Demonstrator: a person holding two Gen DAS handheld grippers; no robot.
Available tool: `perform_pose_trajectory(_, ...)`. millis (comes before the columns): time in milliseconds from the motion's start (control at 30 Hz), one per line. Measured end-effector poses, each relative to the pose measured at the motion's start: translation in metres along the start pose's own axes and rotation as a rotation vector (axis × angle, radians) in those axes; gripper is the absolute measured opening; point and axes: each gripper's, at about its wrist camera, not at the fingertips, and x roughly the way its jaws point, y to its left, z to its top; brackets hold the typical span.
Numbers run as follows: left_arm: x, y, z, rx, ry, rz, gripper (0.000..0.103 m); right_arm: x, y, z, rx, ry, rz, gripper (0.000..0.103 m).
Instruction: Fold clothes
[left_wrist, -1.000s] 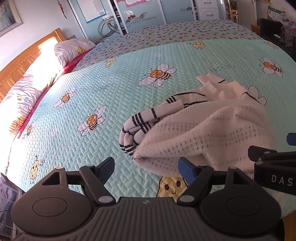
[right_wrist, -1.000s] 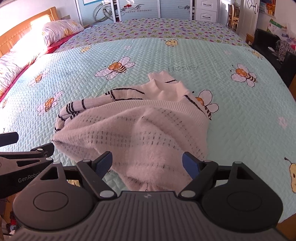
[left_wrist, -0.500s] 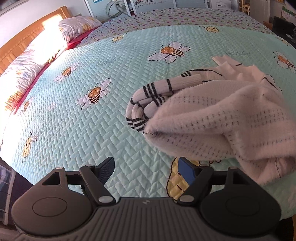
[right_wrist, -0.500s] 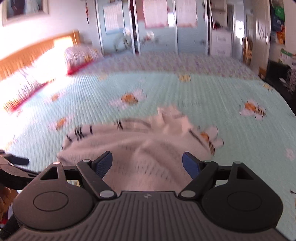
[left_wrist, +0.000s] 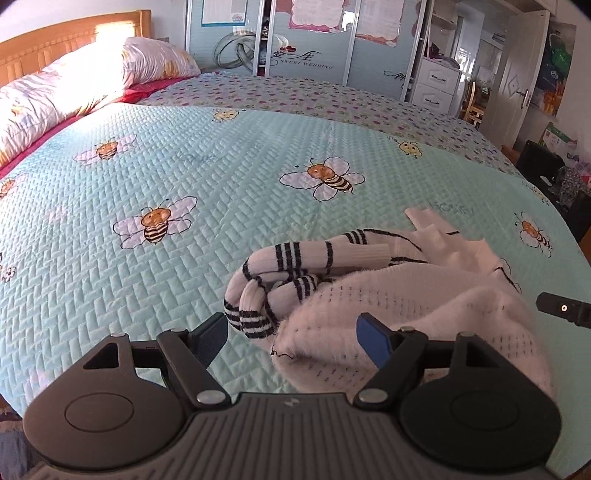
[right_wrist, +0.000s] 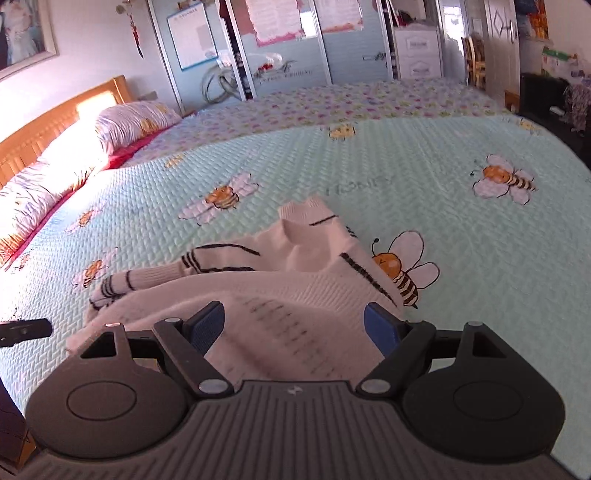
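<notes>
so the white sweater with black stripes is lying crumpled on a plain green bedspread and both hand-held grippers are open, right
Not quite: the bedspread is not plain. It is pale green with cartoon bees printed on it, as both wrist views show. The rest holds: the sweater lies crumpled, and the left hand-held gripper and right hand-held gripper are open.

Sunlight is striking the wooden headboard (left_wrist: 70, 40) and pillows (left_wrist: 92, 77); sliding wardrobe doors (left_wrist: 306, 40) are standing behind the bed (left_wrist: 221, 177).

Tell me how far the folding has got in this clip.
Done: nothing visible. The white knit sweater with black stripes lies crumpled on the pale green bee-print quilt, one sleeve bunched at its left. In hand: nothing; the left gripper and right gripper both stand open at its near edge. Left: spreading it flat and every fold.
</notes>
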Motion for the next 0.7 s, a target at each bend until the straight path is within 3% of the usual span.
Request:
perform_pose_trajectory(100, 0.006, 0.006, -0.002, -0.02, 0.018, -0.015, 0.079, 0.022, -0.005, 0.006, 0.065, 0.084, 0.058, 0.083)
perform_pose_trajectory(200, 0.01, 0.009, -0.005, -0.028, 0.028, -0.006, 0.079, 0.035, 0.009, 0.005, 0.042, 0.13, 0.126, 0.083)
perform_pose_trajectory(300, 0.013, 0.013, -0.007, -0.045, 0.04, 0.005, 0.079, 0.049, 0.027, -0.004, -0.05, 0.18, 0.095, 0.083)
perform_pose_trajectory(367, 0.015, 0.016, -0.008, -0.058, 0.057, 0.014, 0.079, 0.051, 0.034, -0.013, -0.078, 0.181, 0.094, 0.072)
perform_pose_trajectory(433, 0.013, 0.019, -0.009, -0.066, 0.054, 0.018, 0.079, 0.044, 0.039, -0.023, -0.099, 0.161, 0.13, 0.022)
perform_pose_trajectory(600, 0.008, 0.019, -0.009, -0.058, 0.035, 0.019, 0.079, 0.005, 0.053, -0.065, -0.167, 0.141, 0.182, 0.017)
perform_pose_trajectory(700, 0.006, 0.012, -0.01, -0.042, 0.038, 0.004, 0.079, -0.007, 0.054, -0.097, -0.168, 0.186, 0.215, 0.016)
